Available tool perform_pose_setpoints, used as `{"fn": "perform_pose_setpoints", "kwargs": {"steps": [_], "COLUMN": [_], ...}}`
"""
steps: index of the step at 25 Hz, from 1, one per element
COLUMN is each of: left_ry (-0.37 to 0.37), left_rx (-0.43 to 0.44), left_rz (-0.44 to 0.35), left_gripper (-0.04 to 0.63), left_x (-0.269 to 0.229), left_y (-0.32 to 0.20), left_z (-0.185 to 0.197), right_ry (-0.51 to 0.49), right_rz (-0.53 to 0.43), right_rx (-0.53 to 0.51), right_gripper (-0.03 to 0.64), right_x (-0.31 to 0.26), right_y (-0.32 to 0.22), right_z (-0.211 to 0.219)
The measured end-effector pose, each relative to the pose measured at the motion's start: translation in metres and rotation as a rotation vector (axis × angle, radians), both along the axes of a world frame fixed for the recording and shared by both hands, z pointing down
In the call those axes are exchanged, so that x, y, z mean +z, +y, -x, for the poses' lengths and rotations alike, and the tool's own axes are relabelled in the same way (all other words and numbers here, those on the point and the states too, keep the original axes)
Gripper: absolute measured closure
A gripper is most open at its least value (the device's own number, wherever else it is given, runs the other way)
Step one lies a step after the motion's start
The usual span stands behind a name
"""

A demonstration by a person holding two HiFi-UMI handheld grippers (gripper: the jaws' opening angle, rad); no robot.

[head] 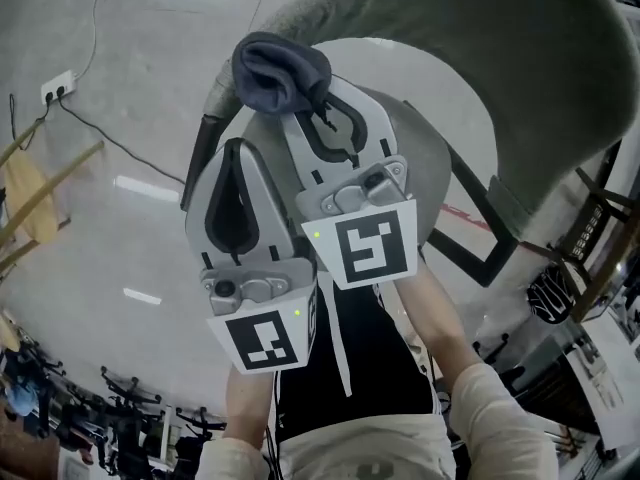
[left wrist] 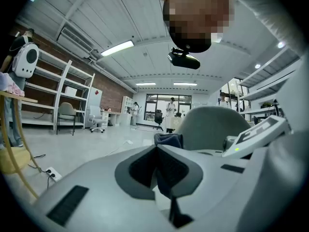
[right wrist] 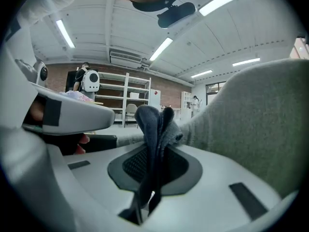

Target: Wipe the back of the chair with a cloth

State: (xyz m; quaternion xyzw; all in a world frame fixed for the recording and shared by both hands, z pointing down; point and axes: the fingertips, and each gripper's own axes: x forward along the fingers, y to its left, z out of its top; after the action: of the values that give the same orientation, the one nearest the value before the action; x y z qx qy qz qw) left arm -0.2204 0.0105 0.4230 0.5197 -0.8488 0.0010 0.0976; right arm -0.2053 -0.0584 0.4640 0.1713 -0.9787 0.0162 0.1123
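Observation:
A dark blue cloth (head: pixel 280 68) bunches out of my right gripper (head: pixel 303 108), which is shut on it; in the right gripper view the cloth (right wrist: pixel 153 124) stands pinched between the pads. It sits at the left end of the chair's grey upholstered back (head: pixel 450 48), which fills the right side of the right gripper view as the chair back (right wrist: pixel 251 129). My left gripper (head: pixel 232 153) hangs just left of and below the right one, shut with nothing in it. From the left gripper view, the cloth (left wrist: pixel 169 140) and the chair back (left wrist: pixel 212 124) lie ahead of the left gripper (left wrist: pixel 157 154).
A black armrest (head: pixel 205 158) runs down beside the left gripper. A power strip (head: pixel 58 88) with a cable lies on the grey floor at left, near a wooden stand (head: pixel 40 198). Shelving (left wrist: pixel 53 95) and office chairs stand far off. A black frame (head: pixel 470 238) sits under the chair.

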Motion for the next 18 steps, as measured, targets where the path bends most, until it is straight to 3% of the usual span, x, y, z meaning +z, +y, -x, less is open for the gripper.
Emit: {"fn": "perform_pose_setpoints", "kwargs": {"steps": [11, 18], "left_ry": [0.008, 0.002], "left_rx": [0.019, 0.055], "left_rz": [0.005, 0.008], "left_gripper": [0.578, 0.579], "left_x": [0.002, 0.000], "left_y": [-0.015, -0.032], "left_z": [-0.009, -0.019], "right_ry": [-0.007, -0.030], "right_rz": [-0.003, -0.001], "right_rx": [0.039, 0.169], "right_gripper": [0.560, 0.560], "right_x": [0.001, -0.009], "right_y": [-0.027, -0.070], "right_z": [-0.002, -0.022]}}
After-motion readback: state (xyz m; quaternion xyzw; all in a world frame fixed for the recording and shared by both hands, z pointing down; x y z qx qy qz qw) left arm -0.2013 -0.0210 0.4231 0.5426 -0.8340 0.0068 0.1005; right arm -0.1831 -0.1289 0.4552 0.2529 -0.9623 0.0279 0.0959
